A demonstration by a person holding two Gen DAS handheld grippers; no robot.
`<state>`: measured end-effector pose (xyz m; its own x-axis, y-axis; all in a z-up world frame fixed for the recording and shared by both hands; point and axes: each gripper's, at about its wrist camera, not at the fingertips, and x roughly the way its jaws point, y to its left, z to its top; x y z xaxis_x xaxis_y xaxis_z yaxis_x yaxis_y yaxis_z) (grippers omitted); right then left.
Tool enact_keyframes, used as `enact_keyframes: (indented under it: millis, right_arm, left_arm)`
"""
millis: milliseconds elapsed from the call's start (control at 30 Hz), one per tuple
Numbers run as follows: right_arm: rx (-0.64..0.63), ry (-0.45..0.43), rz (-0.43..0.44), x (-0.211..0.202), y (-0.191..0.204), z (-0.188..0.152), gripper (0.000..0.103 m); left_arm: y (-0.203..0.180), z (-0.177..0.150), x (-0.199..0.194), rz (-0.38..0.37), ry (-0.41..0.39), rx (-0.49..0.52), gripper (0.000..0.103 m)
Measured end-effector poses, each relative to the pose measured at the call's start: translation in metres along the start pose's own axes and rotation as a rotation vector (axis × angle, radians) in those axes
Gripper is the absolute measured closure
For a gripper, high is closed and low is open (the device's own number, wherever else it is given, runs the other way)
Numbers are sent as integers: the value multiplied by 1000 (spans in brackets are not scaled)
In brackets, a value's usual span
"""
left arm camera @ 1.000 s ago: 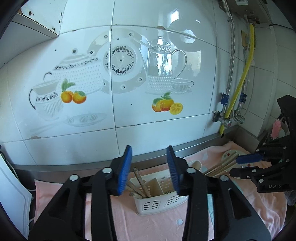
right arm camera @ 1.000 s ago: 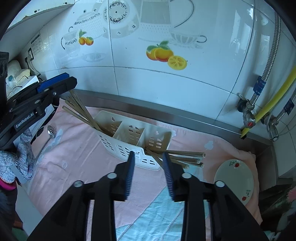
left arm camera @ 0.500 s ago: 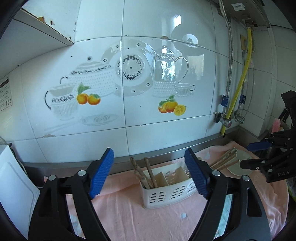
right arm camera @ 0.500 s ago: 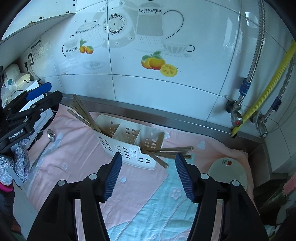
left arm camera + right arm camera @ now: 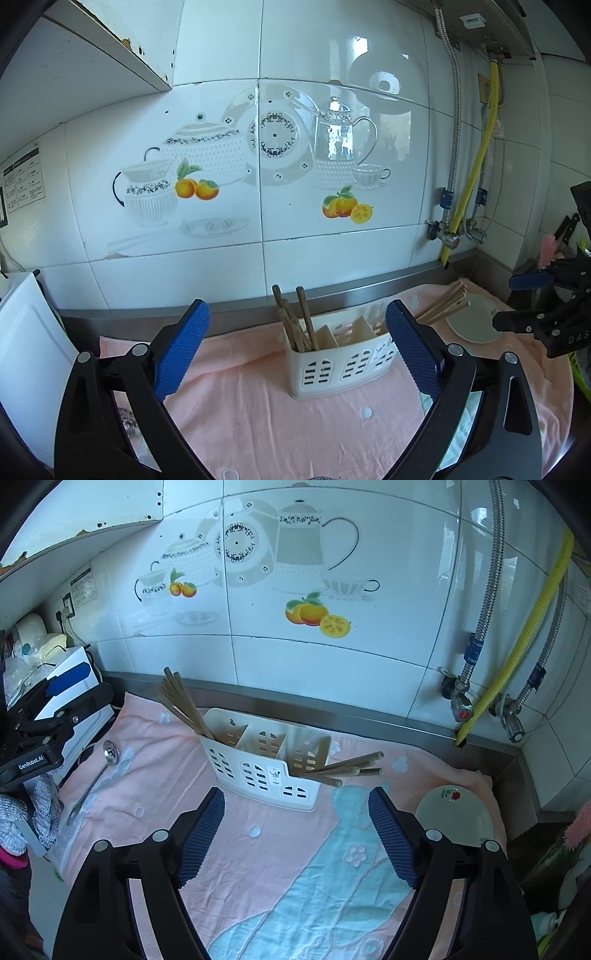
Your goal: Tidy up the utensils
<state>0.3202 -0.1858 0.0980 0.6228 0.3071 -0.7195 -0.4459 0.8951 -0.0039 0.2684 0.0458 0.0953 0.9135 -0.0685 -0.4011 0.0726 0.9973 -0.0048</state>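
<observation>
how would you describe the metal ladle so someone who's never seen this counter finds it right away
Start at the pink towel covering the counter below the tiled wall, then find the white slotted utensil holder standing on it. The metal ladle lies flat on the towel left of that holder in the right wrist view. It is the only shiny metal utensil; the rest are wooden chopsticks.

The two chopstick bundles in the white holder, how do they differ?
The darker chopsticks stand steeply in the white holder's left end compartment; the paler chopsticks lie almost flat, sticking out sideways from the right end compartment toward the small plate. Both are wooden-looking and loose; neither gripper holds them.
</observation>
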Motion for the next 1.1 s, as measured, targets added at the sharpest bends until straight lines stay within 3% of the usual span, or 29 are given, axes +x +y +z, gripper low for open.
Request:
enact_keyframes:
  millis: [733, 1100]
  right_arm:
    - [45, -108, -19, -34, 16, -48, 16]
    - [112, -145, 15, -44, 20, -76, 14]
  left_arm:
    - [5, -27, -43, -7, 3, -55, 5]
    - [12, -52, -60, -22, 49, -89, 5]
